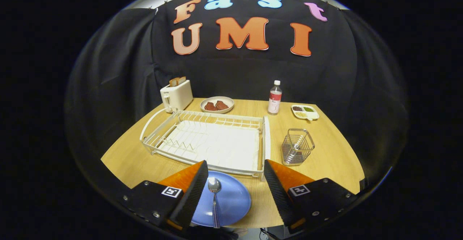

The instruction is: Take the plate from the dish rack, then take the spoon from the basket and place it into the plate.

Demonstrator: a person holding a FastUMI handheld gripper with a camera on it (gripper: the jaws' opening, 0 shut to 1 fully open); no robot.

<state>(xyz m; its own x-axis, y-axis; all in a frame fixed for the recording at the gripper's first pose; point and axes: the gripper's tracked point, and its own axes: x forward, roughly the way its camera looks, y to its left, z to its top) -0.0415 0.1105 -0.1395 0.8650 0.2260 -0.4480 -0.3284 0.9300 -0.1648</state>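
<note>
The spoon point(214, 196) is lying in the blue plate point(231, 200) on the worktop point(325, 160), between the fingers of the claw point(236, 176), which is gaping wide and gripping nothing. Beyond them the white dish rack point(209, 138) is sitting, with the wire basket point(297, 146) standing just beside it.

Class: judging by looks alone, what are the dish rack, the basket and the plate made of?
Dish rack: white coated wire, thin bars.
Basket: bare metal wire, shiny.
Plate: smooth blue, plastic or glazed ceramic; unclear.
Gripper open above the plate.
</note>
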